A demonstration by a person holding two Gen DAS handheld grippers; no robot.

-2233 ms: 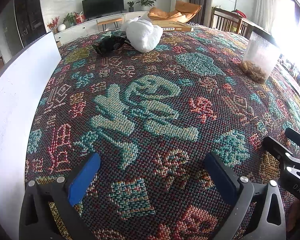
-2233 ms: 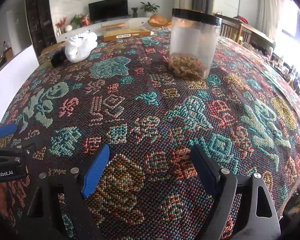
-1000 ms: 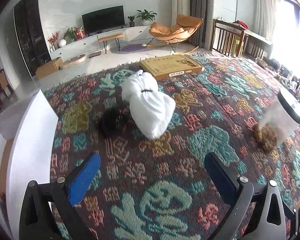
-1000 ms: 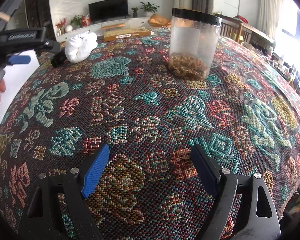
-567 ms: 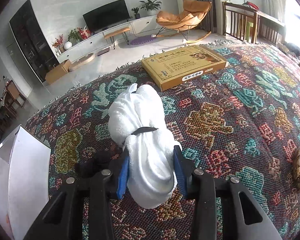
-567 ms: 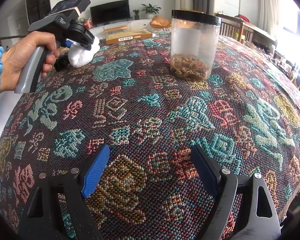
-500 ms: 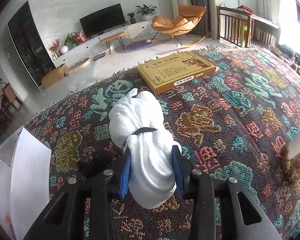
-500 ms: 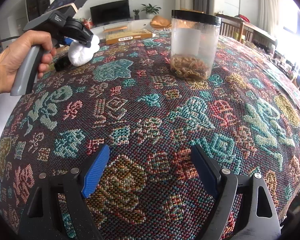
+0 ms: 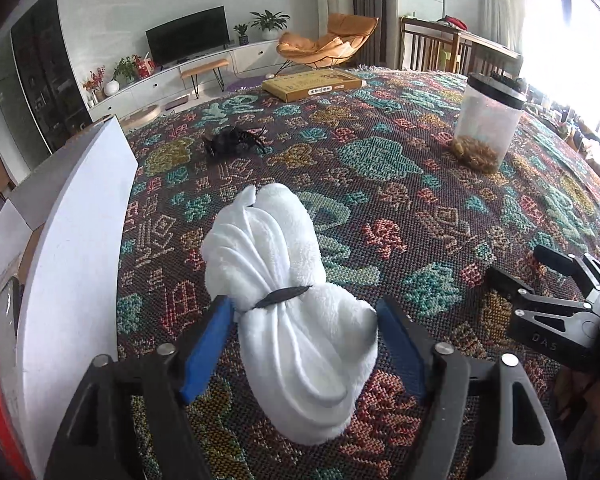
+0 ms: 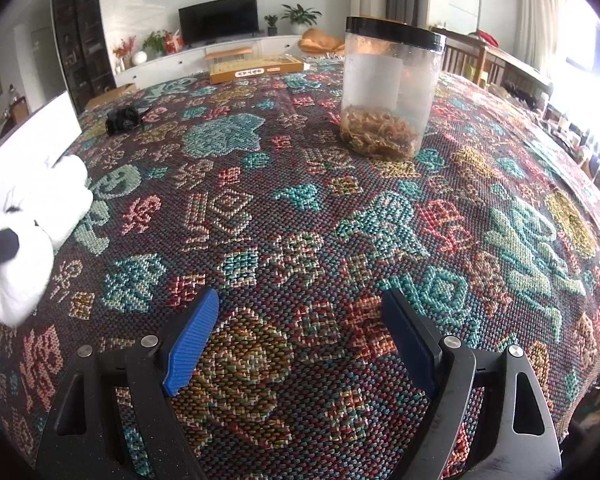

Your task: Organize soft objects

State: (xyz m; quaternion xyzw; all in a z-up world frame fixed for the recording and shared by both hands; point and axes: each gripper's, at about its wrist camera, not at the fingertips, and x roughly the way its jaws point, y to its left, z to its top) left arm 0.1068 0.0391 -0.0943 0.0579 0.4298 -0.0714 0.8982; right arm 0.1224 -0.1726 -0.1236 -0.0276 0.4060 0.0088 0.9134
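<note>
Item count, as observed on the patterned cloth (image 9: pixel 400 168).

Soft objects: two. One white towel bundle (image 9: pixel 288 300), tied round the middle with one black band (image 9: pixel 282 297); one small black bundle (image 9: pixel 232 142) toward the far left edge.

Containers: one clear jar (image 10: pixel 388 92) with one black lid, toward the far right of the cloth.

Boxes: two. One flat yellow box (image 9: pixel 312 85) at the far edge; one white box (image 9: pixel 76 240) along the left edge.

Grippers: two, the left gripper (image 9: pixel 300 340) and the right gripper (image 10: pixel 300 336), each with two blue-padded fingers.
</note>
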